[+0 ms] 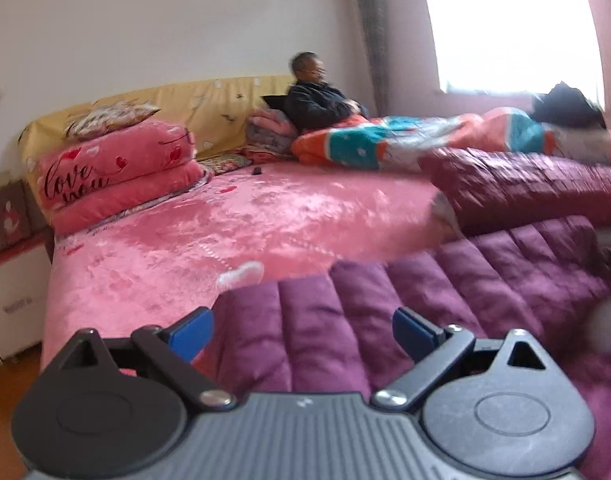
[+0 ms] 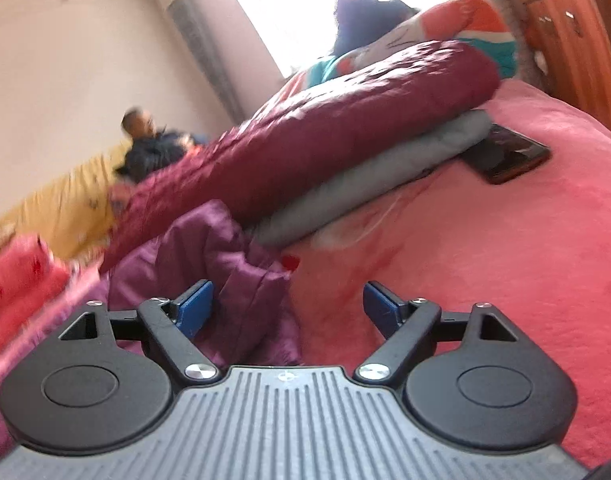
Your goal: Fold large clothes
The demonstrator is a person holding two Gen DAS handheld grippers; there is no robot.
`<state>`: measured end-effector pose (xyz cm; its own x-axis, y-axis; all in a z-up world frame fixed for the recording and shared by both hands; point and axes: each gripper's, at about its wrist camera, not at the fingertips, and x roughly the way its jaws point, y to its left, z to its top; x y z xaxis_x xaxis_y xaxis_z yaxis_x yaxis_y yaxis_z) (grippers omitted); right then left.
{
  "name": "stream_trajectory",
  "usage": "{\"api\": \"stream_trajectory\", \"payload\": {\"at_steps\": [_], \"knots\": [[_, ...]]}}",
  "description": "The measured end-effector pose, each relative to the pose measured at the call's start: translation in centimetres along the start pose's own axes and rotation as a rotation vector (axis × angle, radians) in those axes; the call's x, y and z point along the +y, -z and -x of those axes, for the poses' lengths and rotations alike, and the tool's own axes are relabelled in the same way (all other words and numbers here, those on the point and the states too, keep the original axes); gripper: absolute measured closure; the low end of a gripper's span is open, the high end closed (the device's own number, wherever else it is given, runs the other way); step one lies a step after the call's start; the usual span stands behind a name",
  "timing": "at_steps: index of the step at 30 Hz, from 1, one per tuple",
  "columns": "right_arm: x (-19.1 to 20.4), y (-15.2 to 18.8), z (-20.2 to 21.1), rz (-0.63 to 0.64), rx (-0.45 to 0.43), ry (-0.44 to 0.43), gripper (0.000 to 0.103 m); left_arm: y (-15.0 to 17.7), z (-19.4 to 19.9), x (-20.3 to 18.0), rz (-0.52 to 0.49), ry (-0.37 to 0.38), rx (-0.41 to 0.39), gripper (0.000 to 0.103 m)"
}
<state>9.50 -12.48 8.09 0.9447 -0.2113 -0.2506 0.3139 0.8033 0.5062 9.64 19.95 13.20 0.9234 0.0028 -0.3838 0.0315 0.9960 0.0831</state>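
Note:
A purple quilted down coat point(image 1: 405, 304) lies spread on the pink bed point(image 1: 233, 224). My left gripper point(image 1: 301, 332) is open and empty, just above the coat's near hem. In the right wrist view a bunched part of the purple coat point(image 2: 225, 264) lies under my right gripper point(image 2: 287, 306), which is open and empty, its left finger over the fabric. A folded maroon quilted coat point(image 2: 345, 120) rests on a folded grey garment point(image 2: 369, 184) behind; the maroon coat also shows in the left wrist view point(image 1: 525, 184).
A person point(image 1: 317, 96) sits at the headboard. Pink "love you" folded blankets point(image 1: 117, 168) and a pillow lie at the left. A colourful duvet point(image 1: 385, 140) lies across the far side. A dark phone point(image 2: 505, 156) lies by the grey garment. A wooden cabinet point(image 2: 573, 36) stands at the right.

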Motion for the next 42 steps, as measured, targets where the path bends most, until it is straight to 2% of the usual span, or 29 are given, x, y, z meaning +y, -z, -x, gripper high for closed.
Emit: {"api": "stream_trajectory", "payload": {"at_steps": [4,6,8,11,13,15,16,17,18,21,23,27,35,42], "knots": [[-1.0,-0.6,0.7,-0.088,-0.036,-0.005,0.0,0.0,-3.8,1.0,0.172,0.019,0.029,0.011],[-0.1,-1.1,1.2,-0.066,-0.05,0.007,0.0,0.2,-5.2,1.0,0.204,0.016,0.052,0.011],[1.8,-2.0,2.1,-0.003,-0.083,-0.03,0.0,0.4,-6.3,1.0,0.207,0.017,0.062,0.011],[6.0,-2.8,1.4,0.108,0.027,-0.12,0.0,0.8,-7.1,0.8,0.198,0.028,0.06,0.012],[8.2,-2.5,1.1,0.186,0.042,-0.169,0.0,0.8,-7.4,0.8,0.197,0.029,0.055,0.013],[10.4,-1.9,0.1,0.314,0.047,-0.16,0.0,0.9,-7.7,1.1,0.201,0.033,0.05,0.014],[11.4,-1.6,-1.0,0.359,0.077,-0.159,0.001,0.9,-7.8,1.3,0.205,0.036,0.05,0.014],[12.1,-1.6,-2.0,0.384,0.105,-0.158,0.004,0.9,-8.0,1.4,0.209,0.039,0.05,0.015],[12.7,-1.5,-2.8,0.4,0.12,-0.147,0.012,1.1,-8.2,1.6,0.205,0.034,0.052,0.016],[13.7,-1.0,-5.5,0.49,0.163,-0.085,0.013,1.6,-8.9,2.0,0.207,0.013,0.063,0.022],[13.6,0.3,-7.0,0.545,0.219,-0.047,0.021,2.2,-9.5,2.3,0.219,0.011,0.07,0.023],[13.8,3.3,-8.3,0.682,0.255,-0.002,0.021,3.1,-10.5,2.7,0.238,0.003,0.082,0.022],[13.8,4.8,-8.8,0.695,0.278,0.0,0.021,4.7,-12.1,2.4,0.225,0.009,0.09,0.017],[13.6,4.6,-8.9,0.71,0.277,0.008,0.021,5.0,-13.2,2.4,0.219,0.007,0.115,0.014]]}}
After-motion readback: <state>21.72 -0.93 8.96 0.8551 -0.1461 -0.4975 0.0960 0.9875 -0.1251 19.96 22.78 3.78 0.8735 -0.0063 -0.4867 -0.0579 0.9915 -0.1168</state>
